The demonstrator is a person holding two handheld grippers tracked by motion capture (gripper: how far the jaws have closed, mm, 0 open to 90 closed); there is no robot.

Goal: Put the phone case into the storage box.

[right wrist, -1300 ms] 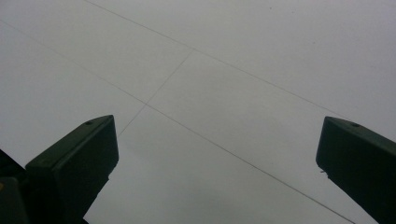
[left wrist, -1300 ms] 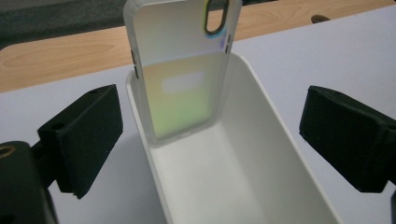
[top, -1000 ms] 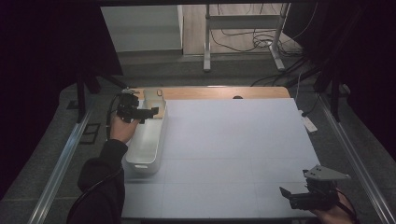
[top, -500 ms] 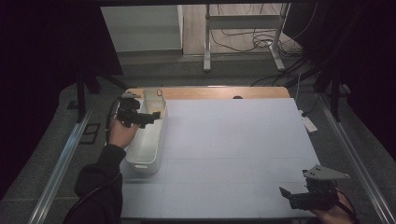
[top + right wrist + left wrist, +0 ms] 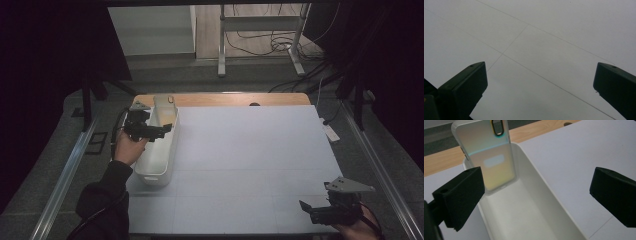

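A long white bin [image 5: 159, 160] [image 5: 529, 215] lies along the left side of the white table top [image 5: 250, 150]. A pale, iridescent phone case [image 5: 164, 111] [image 5: 487, 157] leans upright against the bin's far end wall, with its camera cutout at the top. My left gripper [image 5: 162, 131] [image 5: 536, 192] hovers open over the bin's far half, and the case stands just beyond its jaws, apart from them. My right gripper [image 5: 306, 210] [image 5: 539, 85] is open near the front right corner, low over bare table, with nothing between its jaws.
A wooden strip [image 5: 225, 99] runs along the table's far edge. Metal rails [image 5: 65, 175] flank the table on both sides. A small white tag [image 5: 330, 132] lies off the right edge. Behind the table are frame legs and cables [image 5: 260, 40] on the floor.
My left gripper has moved toward the near side along the bin, away from the phone case. The right gripper has stayed still.
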